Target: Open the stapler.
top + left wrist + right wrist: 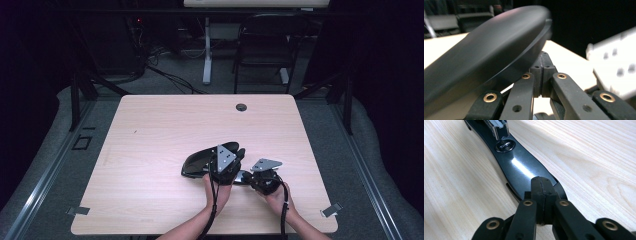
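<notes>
Case part-open, lid raised, base pinned on table.
Left gripper (235, 156) clenched, jaws together at rim of lid (489, 52), lid tilted up off table (150, 135). Right gripper (541, 185) clenched too, tips pressing down on glossy base (520, 168) near hinge screw (504, 146). Left to do, likely: swing lid fully open.

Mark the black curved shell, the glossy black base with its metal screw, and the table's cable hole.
Black curved shell (489, 50), left gripper view: its smooth outer face.
Glossy black base (520, 168), right gripper view: its shiny flat middle.
Cable hole (241, 107), high view: its centre.
</notes>
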Demonstrator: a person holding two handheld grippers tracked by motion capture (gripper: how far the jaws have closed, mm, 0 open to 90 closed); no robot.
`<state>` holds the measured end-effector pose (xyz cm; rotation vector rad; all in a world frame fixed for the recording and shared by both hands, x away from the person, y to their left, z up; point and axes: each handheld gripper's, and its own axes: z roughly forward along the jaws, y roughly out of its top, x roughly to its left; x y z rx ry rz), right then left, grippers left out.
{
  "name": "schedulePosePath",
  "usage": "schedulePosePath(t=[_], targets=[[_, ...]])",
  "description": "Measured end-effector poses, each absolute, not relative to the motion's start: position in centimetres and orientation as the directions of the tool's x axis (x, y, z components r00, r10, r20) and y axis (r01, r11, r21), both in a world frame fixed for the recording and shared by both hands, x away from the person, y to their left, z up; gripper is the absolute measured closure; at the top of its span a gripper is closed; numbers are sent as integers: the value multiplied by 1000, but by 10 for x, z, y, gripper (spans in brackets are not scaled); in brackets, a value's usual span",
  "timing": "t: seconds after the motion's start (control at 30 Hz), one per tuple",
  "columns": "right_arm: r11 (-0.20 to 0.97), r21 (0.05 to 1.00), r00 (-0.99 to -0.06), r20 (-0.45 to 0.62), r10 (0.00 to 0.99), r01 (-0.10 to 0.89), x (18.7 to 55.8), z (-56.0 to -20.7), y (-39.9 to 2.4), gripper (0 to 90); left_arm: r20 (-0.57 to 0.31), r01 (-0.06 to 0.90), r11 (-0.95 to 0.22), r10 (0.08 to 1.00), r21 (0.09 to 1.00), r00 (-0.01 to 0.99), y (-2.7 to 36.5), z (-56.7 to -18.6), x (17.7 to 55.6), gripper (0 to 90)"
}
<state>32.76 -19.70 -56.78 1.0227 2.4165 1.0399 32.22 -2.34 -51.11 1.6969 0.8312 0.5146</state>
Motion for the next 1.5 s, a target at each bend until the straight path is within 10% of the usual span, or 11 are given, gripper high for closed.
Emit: schedulePosePath(t=[1.5], targets=[[491, 725, -704, -14, 710, 482, 329, -567, -197, 900, 93, 192, -276, 762, 942, 641, 28, -462, 322, 900]])
